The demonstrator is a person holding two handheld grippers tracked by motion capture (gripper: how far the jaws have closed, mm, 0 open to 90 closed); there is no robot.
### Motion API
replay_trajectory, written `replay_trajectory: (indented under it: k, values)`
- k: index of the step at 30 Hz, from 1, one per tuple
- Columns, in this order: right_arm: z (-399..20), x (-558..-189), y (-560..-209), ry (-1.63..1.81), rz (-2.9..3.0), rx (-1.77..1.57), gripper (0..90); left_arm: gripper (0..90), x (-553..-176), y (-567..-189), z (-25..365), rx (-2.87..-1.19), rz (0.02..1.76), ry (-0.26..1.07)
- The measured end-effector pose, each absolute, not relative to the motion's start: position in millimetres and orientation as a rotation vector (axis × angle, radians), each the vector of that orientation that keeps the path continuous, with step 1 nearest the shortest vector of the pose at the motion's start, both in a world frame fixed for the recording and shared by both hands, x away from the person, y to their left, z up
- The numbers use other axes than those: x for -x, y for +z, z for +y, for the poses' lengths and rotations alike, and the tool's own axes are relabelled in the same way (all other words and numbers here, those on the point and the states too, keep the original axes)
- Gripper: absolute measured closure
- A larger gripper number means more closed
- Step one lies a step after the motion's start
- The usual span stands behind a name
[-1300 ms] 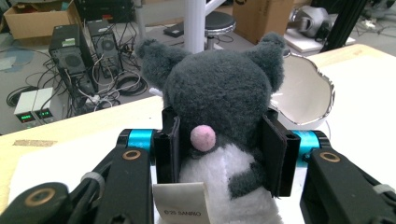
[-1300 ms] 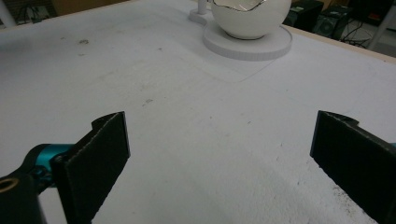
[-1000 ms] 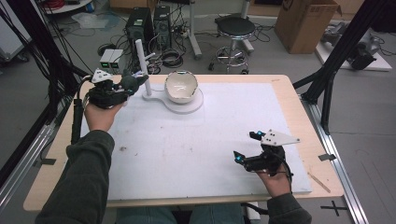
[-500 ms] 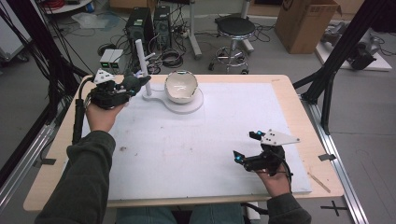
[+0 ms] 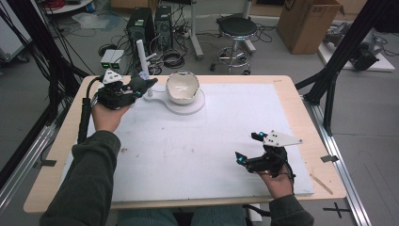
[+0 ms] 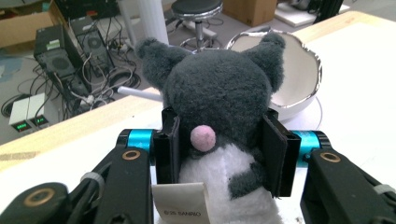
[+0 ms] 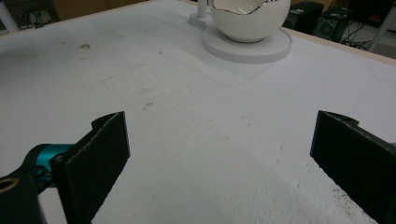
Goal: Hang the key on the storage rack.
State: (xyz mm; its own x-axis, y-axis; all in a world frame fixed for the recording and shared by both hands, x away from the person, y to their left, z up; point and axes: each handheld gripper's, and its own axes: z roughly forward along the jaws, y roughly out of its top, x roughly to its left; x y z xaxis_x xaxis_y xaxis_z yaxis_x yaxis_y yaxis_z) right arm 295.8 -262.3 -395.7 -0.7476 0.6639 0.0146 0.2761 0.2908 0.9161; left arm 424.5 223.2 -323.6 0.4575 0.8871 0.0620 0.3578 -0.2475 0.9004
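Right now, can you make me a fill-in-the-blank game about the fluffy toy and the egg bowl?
1. The left gripper is shut on a grey plush toy with a ____ nose.
2. The eggshell bowl stands on a round white ____.
3. The right gripper has its jaws ____, with nothing between them.

Missing words: pink; base; open

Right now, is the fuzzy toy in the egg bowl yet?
Not yet. Done: the left gripper has its jaws shut on the grey plush toy. In hand: the toy is beside the white eggshell bowl. Probably left: putting it inside and letting go. The right gripper waits open.
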Motion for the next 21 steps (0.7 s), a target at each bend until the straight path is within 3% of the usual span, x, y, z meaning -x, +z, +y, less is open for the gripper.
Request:
replay_trajectory:
  k: [21]
  values:
    - [-261, -297, -396, 1.442, 2.204, -0.845, 3.9, 55.2, -423, -312, 240, -1.684, 1.085, 0.746]
